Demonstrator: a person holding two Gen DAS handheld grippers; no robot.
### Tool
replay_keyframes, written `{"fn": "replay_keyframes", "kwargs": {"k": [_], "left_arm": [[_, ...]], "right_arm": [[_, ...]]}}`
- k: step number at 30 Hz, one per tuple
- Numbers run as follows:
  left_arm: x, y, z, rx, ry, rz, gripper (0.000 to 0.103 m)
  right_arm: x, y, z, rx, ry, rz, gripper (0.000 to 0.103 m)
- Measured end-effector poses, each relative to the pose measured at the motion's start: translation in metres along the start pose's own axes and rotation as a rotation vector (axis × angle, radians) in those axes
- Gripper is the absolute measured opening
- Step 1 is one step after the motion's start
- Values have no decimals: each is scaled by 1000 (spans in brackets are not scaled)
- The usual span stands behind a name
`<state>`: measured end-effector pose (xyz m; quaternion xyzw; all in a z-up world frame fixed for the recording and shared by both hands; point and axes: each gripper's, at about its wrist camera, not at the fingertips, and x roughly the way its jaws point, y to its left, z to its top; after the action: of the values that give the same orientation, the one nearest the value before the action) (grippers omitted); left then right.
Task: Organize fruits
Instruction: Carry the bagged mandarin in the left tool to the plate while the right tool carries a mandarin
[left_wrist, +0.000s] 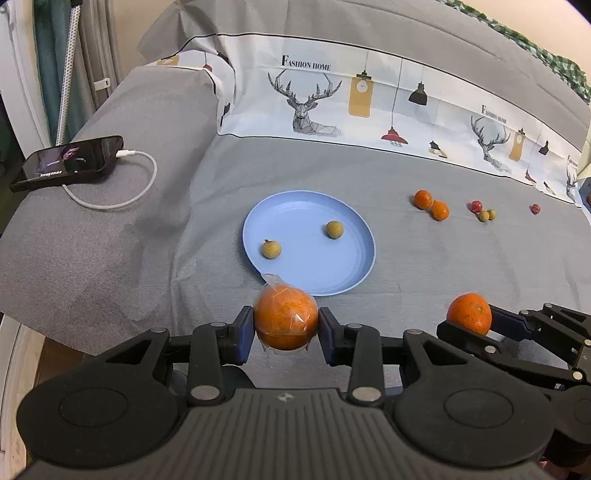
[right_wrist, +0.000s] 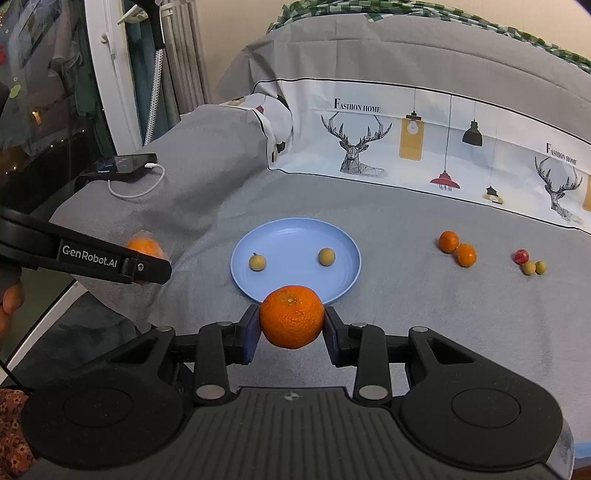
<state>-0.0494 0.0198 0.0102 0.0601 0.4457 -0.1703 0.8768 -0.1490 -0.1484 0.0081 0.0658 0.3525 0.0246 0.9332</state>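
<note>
Holding two longans, blue plate; left gripper clamps wrapped orange; right gripper clamps bare orange.

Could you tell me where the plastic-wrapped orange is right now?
The plastic-wrapped orange is clamped in the left gripper, just in front of the blue plate's near rim; the right wrist view shows it at far left.

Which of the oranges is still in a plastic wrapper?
The wrapped orange held in the left gripper: clear film bunches above it. The orange in the right gripper and the two oranges on the bedcover look bare.
</note>
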Motion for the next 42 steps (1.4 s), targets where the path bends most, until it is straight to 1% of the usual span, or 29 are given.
{"fn": "replay_keyframes", "kwargs": {"k": [10,19,26,28,37,42], "left_arm": [[13,9,14,-17,2,7,41],[40,11,48,-8,-18,10,40],[77,6,80,11,-21,3,40],[91,3,85,18,-9,6,40],[157,-2,92,59,71,2,40],[188,0,91,75,112,13,40]], "right_arm": [[17,-1,8,-3,26,2,37],[48,-7,27,6,24,-21,37],[87,-15,43,5,36,-44,37],[101,-18,45,10,47,-46,37],[158,-35,46,10,113,-48,37],[187,-34,45,3,154,-40,37]]}}
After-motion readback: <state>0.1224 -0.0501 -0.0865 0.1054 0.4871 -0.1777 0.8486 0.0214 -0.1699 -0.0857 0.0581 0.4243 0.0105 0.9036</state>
